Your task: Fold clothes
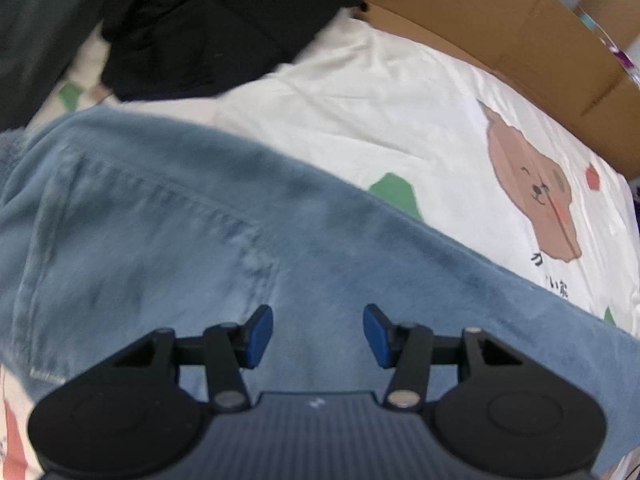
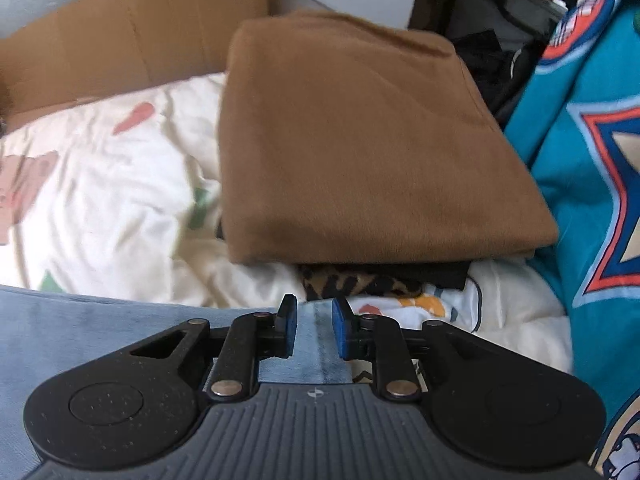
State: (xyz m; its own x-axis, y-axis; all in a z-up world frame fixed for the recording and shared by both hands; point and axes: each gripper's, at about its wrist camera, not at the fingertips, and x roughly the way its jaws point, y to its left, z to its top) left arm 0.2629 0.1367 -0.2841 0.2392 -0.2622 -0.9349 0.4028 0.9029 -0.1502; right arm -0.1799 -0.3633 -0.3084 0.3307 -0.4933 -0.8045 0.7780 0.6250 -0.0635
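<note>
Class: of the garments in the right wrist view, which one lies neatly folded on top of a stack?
The brown garment: folded flat atop a leopard-print piece, unlike the others.

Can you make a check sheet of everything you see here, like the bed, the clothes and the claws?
Surface: white cartoon-print bed sheet, wrinkled.
Job's things: blue fleece garment spread out; folded brown garment on a leopard-print piece.
Clutter: black clothes; teal printed fabric.
Claws: left claw open above the blue fleece; right claw slightly open, blue hem between its jaws.
Cables: nothing seen.
Surroundings: cardboard sheet along the bed edge.
</note>
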